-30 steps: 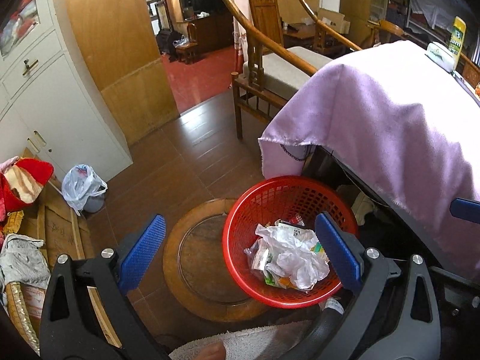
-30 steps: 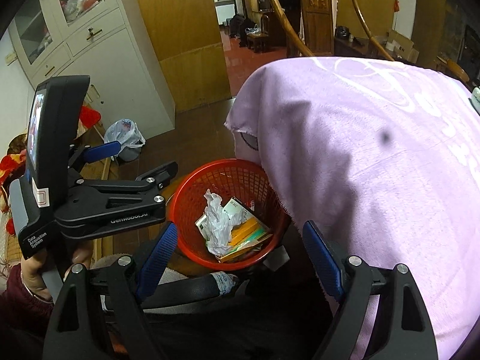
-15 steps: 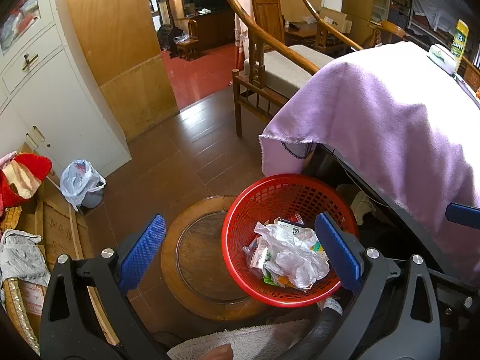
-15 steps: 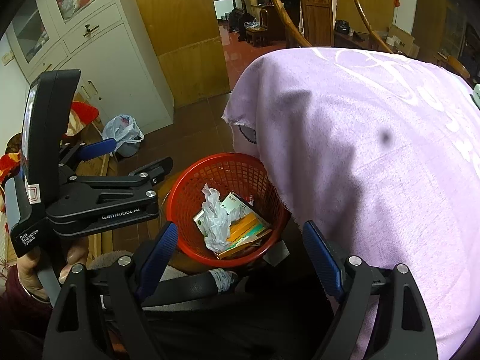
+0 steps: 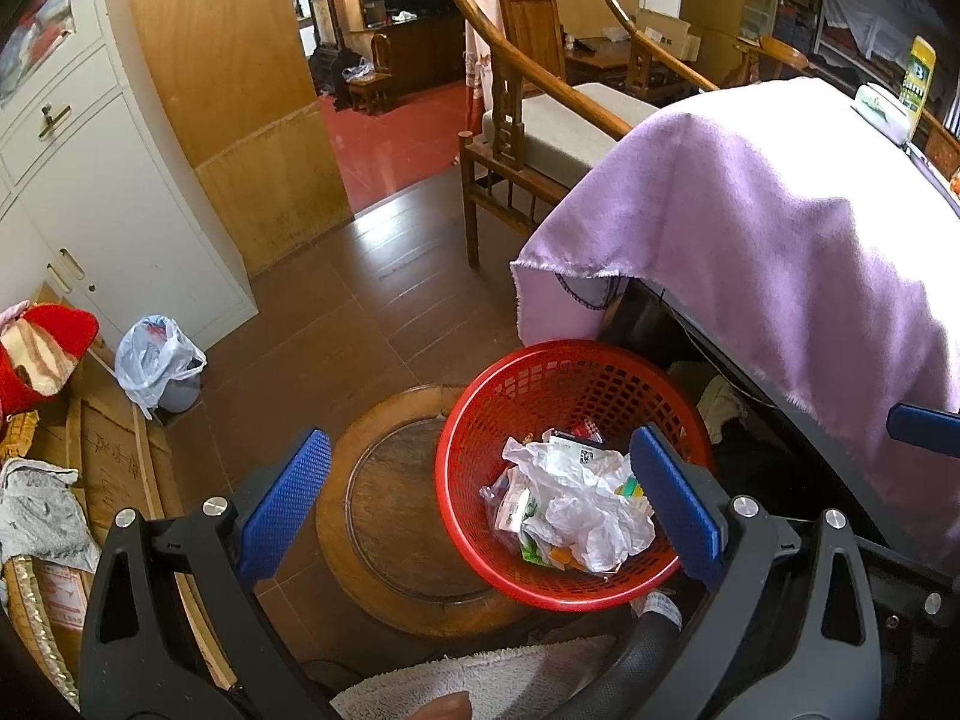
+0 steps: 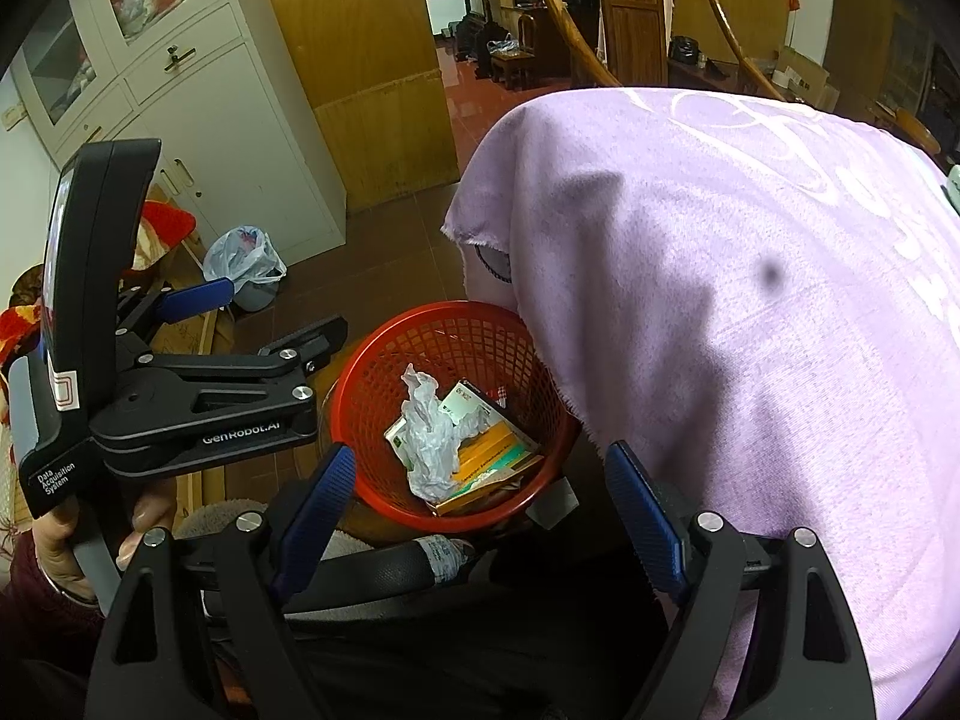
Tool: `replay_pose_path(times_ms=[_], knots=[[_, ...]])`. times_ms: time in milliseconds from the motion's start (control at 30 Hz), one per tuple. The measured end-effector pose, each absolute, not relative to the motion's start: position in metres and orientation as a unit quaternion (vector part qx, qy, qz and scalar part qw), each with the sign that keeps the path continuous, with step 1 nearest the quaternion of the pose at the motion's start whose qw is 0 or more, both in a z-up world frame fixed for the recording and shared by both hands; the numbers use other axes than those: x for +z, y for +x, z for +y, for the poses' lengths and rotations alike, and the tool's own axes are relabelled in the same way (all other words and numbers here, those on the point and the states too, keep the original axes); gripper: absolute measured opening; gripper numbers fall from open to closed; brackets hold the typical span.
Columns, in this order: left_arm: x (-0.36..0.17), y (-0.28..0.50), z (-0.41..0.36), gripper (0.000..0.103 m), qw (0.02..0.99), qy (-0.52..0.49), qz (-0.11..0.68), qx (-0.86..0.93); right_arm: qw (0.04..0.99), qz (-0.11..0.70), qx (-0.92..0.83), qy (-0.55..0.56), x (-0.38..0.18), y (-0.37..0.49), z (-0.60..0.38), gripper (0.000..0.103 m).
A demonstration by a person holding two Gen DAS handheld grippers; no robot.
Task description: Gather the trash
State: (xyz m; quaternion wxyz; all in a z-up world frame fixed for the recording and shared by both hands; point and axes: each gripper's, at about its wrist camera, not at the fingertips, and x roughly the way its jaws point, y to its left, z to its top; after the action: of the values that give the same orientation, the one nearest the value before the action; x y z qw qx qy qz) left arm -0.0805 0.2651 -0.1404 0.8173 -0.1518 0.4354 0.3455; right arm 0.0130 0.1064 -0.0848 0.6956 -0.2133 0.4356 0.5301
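Observation:
A red mesh waste basket [image 5: 540, 384] stands on the floor beside the table; it also shows in the right wrist view [image 6: 384, 372]. It holds crumpled white paper [image 5: 582, 510], wrappers and a flat yellow-green box [image 6: 492, 450]. My left gripper [image 5: 480, 492] is open and empty, held above the basket's left rim. My right gripper [image 6: 480, 492] is open and empty, above the basket's near rim. The left gripper's body [image 6: 198, 396] shows at the left of the right wrist view.
A table under a purple cloth [image 5: 780, 228] overhangs the basket on the right. A round wooden stool [image 5: 390, 510] sits left of the basket. A wooden chair [image 5: 540, 120], a white cabinet [image 5: 120, 192] and a small bagged bin [image 5: 159, 366] stand further back.
Both grippers have lifted and drawn back a little, so the basket sits lower and smaller in view. Both stay open and empty.

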Motion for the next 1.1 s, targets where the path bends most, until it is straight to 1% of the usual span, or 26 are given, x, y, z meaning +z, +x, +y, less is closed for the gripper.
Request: replay_pose_path(times_ms=[667, 1100], knots=[[-0.1447, -0.0815, 0.2657, 0.096, 0.814, -0.165, 0.442, 0.339, 0.695, 0.435, 0.53, -0.215, -0.086, 0.0124, 0.1061, 0.084], [-0.1437, -0.0796, 0.2638, 0.096, 0.818, -0.156, 0.438, 0.338, 0.695, 0.436, 0.53, -0.214, -0.0864, 0.0123, 0.1061, 0.084]])
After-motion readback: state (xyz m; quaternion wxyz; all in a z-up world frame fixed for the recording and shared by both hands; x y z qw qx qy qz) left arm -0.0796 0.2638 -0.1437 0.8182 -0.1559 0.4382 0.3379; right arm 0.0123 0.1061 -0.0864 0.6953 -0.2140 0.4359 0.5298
